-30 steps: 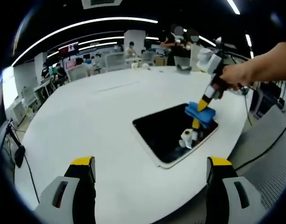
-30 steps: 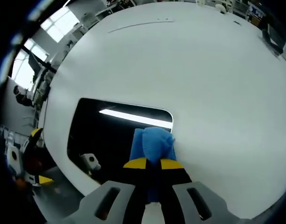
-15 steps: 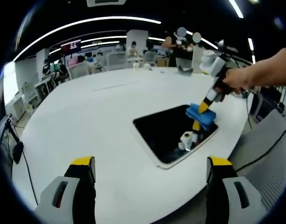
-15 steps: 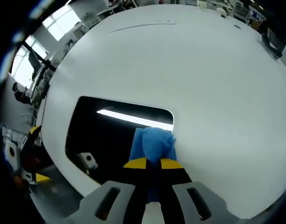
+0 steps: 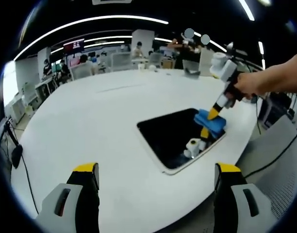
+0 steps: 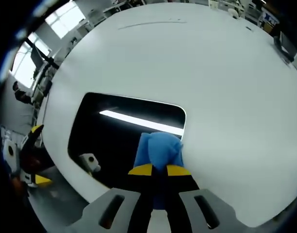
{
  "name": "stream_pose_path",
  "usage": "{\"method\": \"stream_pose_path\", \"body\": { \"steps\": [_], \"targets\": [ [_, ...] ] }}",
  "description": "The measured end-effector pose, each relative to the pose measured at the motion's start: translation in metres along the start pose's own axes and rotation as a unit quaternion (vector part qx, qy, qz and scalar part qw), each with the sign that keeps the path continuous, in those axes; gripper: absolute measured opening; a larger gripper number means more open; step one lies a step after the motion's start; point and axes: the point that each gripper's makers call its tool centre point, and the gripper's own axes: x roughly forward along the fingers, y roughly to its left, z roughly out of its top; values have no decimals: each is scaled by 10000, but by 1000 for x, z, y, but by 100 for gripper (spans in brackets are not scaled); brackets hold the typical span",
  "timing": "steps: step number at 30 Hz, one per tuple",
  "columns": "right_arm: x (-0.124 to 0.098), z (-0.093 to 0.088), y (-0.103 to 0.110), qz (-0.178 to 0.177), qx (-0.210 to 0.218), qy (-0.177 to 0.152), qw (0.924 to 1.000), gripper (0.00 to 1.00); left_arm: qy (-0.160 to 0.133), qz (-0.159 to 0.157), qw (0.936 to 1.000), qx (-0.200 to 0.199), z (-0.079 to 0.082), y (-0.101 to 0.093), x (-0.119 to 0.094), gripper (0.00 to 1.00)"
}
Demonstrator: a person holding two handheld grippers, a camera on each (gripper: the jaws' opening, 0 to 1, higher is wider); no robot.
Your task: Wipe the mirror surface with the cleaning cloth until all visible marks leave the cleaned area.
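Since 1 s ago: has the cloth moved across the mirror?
Yes, slightly. In the left gripper view the blue cloth, clamped in the right gripper, has slid toward the mirror's far right corner, away from the camera.

Mirror flat on table; cloth on mirror's edge, clamped in right hand-held gripper.

The mirror I'm cleaning lies flat on the white table, a dark rounded rectangle with a pale rim, its glass reflecting a bright ceiling strip light in my right gripper view. My blue cleaning cloth is bunched into a soft wad and pressed onto the mirror near one short end, just beside a corner; in my left gripper view it sits at the mirror's far right edge
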Motion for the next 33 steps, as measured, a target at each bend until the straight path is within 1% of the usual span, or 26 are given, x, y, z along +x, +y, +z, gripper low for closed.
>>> {"method": "stream_pose_path", "body": {
  "steps": [5,8,13,15,16,25,33],
  "targets": [
    [-1,-5,1,15,23,46,10000,2,-4,-7,10000,35,0,0,0,99],
    [-3,-9,2,36,75,12,10000,2,-20,-14,10000,35,1,0,0,99],
    [-4,-13,3,60,122,17,9999,2,4,-6,10000,-66,0,0,0,99],
    [-4,-15,4,71,170,16,9998,2,-37,22,10000,-46,1,2,0,99],
    [-5,-17,4,72,178,17,9998,2,-49,60,9999,-98,1,4,-1,99],
    [-6,-28,7,-9,-22,3,10000,2,-79,97,9997,-228,1,5,-2,99],
    [-8,-31,8,-2,92,-17,10000,2,-62,33,9998,-202,0,3,-1,99]
  ]
}}
